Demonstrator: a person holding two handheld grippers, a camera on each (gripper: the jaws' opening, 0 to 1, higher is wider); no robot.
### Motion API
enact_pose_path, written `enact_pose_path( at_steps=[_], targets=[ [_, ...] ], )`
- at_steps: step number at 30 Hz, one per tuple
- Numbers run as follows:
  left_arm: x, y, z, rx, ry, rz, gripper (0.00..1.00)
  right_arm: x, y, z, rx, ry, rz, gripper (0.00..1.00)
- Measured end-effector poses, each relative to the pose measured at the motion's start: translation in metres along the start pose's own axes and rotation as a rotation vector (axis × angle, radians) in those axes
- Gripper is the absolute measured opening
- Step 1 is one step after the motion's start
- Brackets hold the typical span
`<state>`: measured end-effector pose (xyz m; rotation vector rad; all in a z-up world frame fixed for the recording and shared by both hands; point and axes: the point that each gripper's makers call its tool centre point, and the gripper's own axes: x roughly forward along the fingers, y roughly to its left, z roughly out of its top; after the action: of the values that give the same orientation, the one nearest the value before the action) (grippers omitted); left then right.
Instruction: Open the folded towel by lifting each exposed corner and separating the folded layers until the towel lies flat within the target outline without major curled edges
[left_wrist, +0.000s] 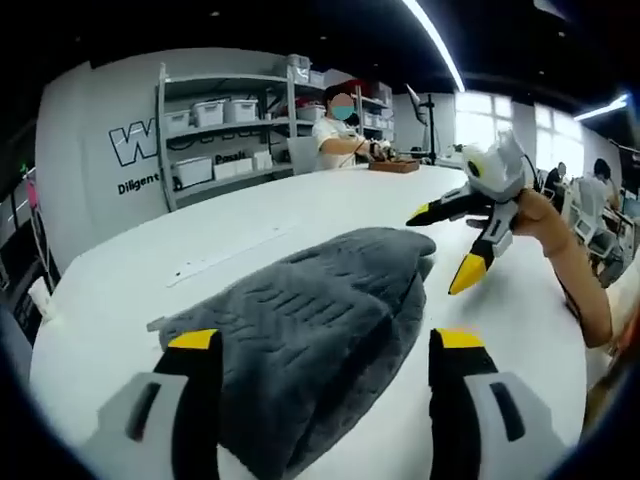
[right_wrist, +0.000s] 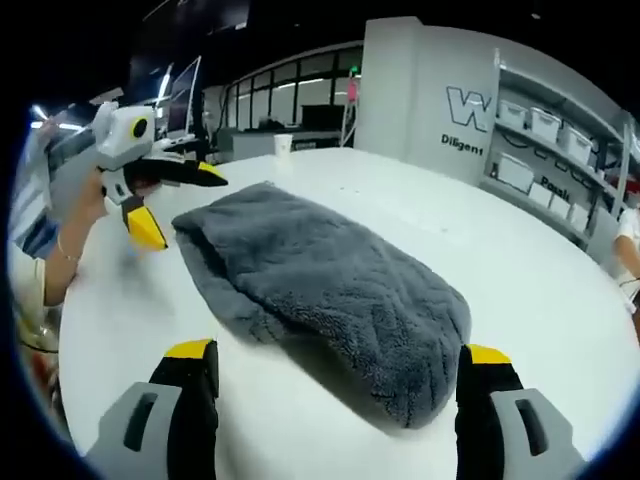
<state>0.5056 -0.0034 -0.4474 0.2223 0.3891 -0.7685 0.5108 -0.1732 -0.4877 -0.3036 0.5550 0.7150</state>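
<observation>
A grey folded towel (left_wrist: 310, 330) with a wavy texture lies on the white round table (left_wrist: 300, 215). My left gripper (left_wrist: 322, 345) is open, its yellow-tipped jaws standing either side of the towel's near end. The right gripper (left_wrist: 440, 250) hovers open just past the towel's far right corner, held by a hand. In the right gripper view the towel (right_wrist: 320, 290) runs away from my open right gripper (right_wrist: 338, 352), whose jaws frame its rounded near end. The left gripper (right_wrist: 185, 205) hangs open beside the towel's far left end. Neither gripper holds anything.
A faint pale strip (left_wrist: 230, 255) marks the table beyond the towel. Shelves with white bins (left_wrist: 225, 130) line the wall. A person (left_wrist: 340, 135) works at the table's far edge beside a wooden tray (left_wrist: 393, 166). A paper cup (right_wrist: 283, 144) stands at the far edge.
</observation>
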Motion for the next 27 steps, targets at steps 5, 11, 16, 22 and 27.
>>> enact_pose_path(
  at_steps=[5, 11, 16, 22, 27],
  targets=[
    [0.019, -0.015, 0.028, 0.059, -0.018, -0.01, 0.76, -0.002, 0.001, 0.002, 0.015, -0.019, 0.015, 0.99],
    [0.053, -0.046, 0.04, 0.144, 0.007, -0.067, 0.7, 0.0, 0.0, -0.001, 0.008, -0.018, 0.025, 0.99],
    [0.084, -0.061, 0.037, 0.201, 0.04, -0.072, 0.58, 0.002, -0.003, -0.005, 0.031, -0.015, 0.032, 0.99],
    [0.098, -0.076, 0.03, 0.204, 0.053, -0.125, 0.35, 0.0, -0.007, -0.004, 0.057, -0.035, 0.03, 0.99],
    [0.105, -0.079, 0.025, 0.252, 0.065, -0.12, 0.12, 0.0, -0.006, -0.004, 0.061, -0.037, 0.033, 0.99]
  ],
)
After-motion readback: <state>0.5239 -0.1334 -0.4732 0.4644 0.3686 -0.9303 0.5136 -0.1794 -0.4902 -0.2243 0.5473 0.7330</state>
